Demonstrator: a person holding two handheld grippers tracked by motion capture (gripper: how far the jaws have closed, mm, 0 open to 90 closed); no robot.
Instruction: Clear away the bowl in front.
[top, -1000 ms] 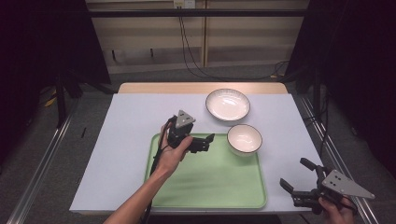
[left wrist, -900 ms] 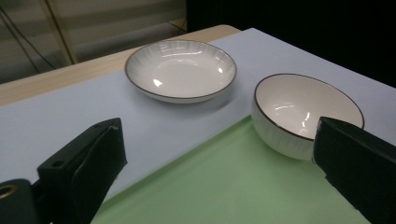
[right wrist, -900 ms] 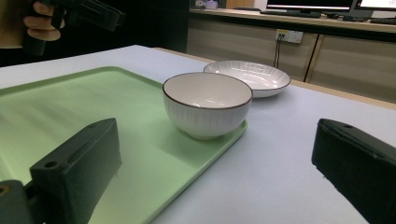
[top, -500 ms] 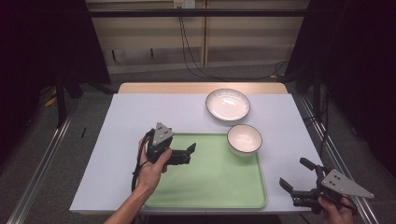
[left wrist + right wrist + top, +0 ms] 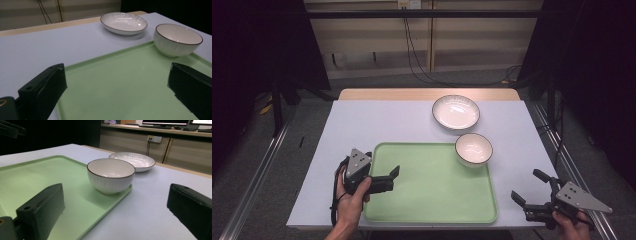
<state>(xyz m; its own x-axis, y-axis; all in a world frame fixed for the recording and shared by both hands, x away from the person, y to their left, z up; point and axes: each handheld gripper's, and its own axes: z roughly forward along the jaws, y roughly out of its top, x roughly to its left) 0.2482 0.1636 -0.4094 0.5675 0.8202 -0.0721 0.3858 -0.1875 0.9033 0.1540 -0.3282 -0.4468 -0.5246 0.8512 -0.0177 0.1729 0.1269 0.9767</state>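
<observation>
We read the work in hand as loading crockery onto the green tray (image 5: 432,200), which lies at the near centre of the worktop (image 5: 377,120).

The small bowl (image 5: 473,149) already stands upright in the tray's 1 o'clock corner, its foot just inside the raised rim; the right gripper view confirms it sits on the green surface at the very edge. We judge this corner placement leaves the remaining tray floor free.

The shallow plate (image 5: 456,111) rests on the bare worktop at 12 o'clock from the bowl, close beside it but apart, and off the tray. We judge it to be the next item to load.

The left tongs (image 5: 388,179) hover over the tray's 9 o'clock edge, jaws spread wide with nothing between them, aimed toward the bowl and plate as the left gripper view shows.

The right tongs (image 5: 529,192) are held off the tray's 4 o'clock corner, jaws likewise wide apart and empty, facing the bowl. We judge this a standby position that keeps the tray approach unobstructed.
</observation>
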